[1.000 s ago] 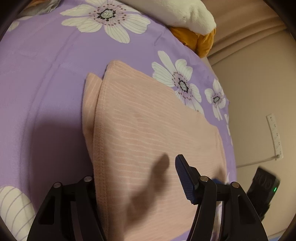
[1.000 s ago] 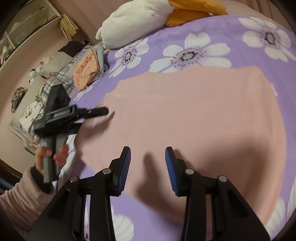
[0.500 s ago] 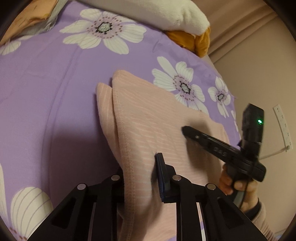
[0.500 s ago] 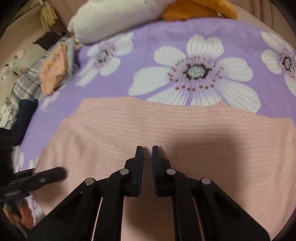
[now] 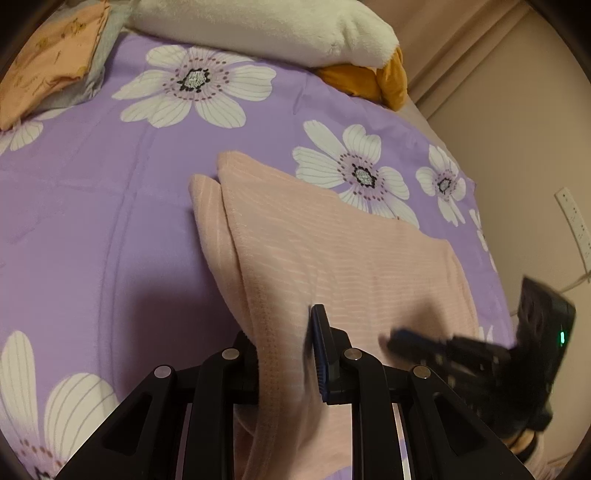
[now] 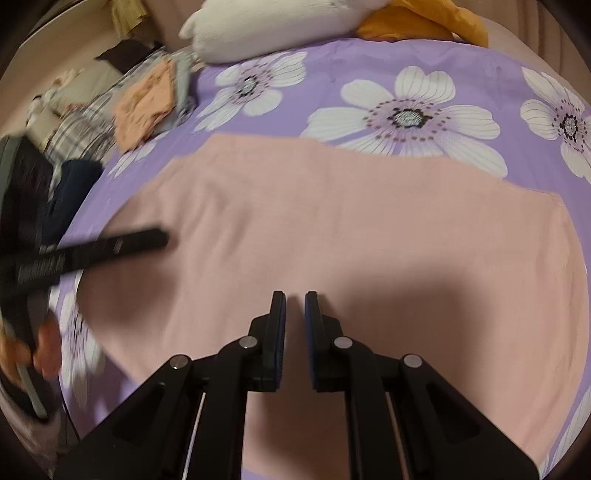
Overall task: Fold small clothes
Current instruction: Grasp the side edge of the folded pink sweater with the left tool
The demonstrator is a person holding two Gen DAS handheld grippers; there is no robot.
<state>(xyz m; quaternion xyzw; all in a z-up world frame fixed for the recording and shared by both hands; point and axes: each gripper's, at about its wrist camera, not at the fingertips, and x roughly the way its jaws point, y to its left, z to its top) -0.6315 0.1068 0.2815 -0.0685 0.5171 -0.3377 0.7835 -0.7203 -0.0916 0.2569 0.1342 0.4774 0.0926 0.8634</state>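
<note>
A pink ribbed garment (image 5: 332, 251) lies folded on the purple flowered bedspread (image 5: 92, 221). My left gripper (image 5: 284, 332) is shut on its near left hem, which hangs lifted between the pads. In the right wrist view the same garment (image 6: 351, 221) spreads flat. Over its near part my right gripper (image 6: 294, 299) has its jaws together with only a slim gap. I cannot tell whether any fabric is caught there. The right gripper (image 5: 391, 338) shows blurred at the garment's right side. At the left of the right wrist view the left gripper (image 6: 155, 238) is blurred too.
A white plush pillow (image 5: 258, 26) and an orange cushion (image 5: 369, 81) lie at the bed's far end. Folded orange and grey clothes (image 6: 147, 99) are stacked at the far left. A wall with a socket strip (image 5: 572, 221) is close on the right.
Both grippers shut from open. The left closed on the garment's hem and lifted it. The right one closed over the garment, then swept sideways, blurring its view.
</note>
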